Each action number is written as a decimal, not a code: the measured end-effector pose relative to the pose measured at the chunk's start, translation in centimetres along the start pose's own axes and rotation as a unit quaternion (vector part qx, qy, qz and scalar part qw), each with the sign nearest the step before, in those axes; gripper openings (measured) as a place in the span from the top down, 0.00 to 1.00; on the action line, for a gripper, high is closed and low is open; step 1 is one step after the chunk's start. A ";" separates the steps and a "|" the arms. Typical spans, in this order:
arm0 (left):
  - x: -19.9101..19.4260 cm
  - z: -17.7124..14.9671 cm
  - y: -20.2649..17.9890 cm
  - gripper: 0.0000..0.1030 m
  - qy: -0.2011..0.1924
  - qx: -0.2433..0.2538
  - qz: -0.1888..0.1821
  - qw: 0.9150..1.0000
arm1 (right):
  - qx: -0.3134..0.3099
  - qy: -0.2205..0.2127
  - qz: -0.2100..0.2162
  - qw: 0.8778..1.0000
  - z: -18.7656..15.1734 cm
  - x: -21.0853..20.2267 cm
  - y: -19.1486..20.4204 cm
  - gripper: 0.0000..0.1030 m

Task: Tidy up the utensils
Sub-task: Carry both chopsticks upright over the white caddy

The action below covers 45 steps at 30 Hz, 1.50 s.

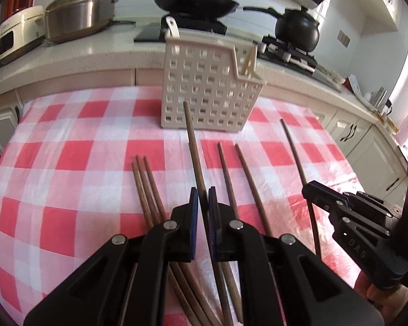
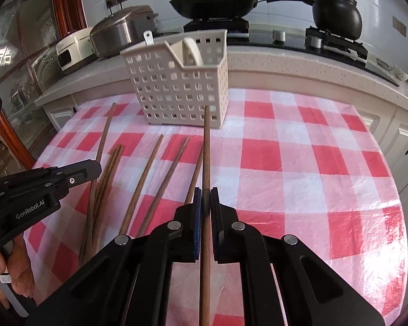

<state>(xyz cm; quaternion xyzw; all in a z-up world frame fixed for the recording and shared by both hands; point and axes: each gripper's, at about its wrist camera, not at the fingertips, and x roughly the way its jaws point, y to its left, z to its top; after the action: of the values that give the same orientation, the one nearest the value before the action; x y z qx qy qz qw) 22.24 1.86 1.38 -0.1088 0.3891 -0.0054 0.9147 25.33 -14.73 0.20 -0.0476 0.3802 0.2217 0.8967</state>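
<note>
Left gripper (image 1: 203, 190) and right gripper (image 2: 205, 190) each clamped on one wooden chopstick (image 1: 192, 138) (image 2: 206, 141) lifted off the checked tablecloth (image 2: 299, 163), short of the white utensil basket (image 1: 209, 92); pinched off-centre, either could pivot, slip, or miss the basket opening.

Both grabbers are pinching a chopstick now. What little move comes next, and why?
Probably carry both toward the white basket and tip them in. The left gripper is shut on one chopstick, the right gripper on another chopstick, both pointing at the basket ahead. More chopsticks lie on the checked cloth.
</note>
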 end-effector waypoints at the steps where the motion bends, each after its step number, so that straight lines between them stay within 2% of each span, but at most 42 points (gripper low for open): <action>1: -0.4 0.0 0.0 0.93 -0.006 -0.001 0.000 1.000 | 0.000 -0.006 -0.001 1.000 0.2 -0.6 0.0 0.93; 18: -7.0 0.9 -0.9 0.94 -0.071 0.002 -0.003 0.997 | 0.001 -0.056 -0.005 0.998 1.2 -6.4 -0.3 0.93; 31: -9.3 1.0 -1.9 0.94 -0.089 0.012 -0.004 0.996 | 0.005 -0.081 -0.007 0.997 1.3 -9.4 -0.5 0.93; 45: -9.7 1.4 -1.6 0.94 -0.093 0.009 -0.010 0.996 | 0.012 -0.089 -0.001 0.996 2.0 -10.0 -0.6 0.93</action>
<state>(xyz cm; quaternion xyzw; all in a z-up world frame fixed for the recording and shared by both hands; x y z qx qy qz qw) 16.59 1.54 9.60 -0.1042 0.3015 -0.0077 0.9477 20.75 -18.40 8.59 -0.0171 0.3015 0.2191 0.9278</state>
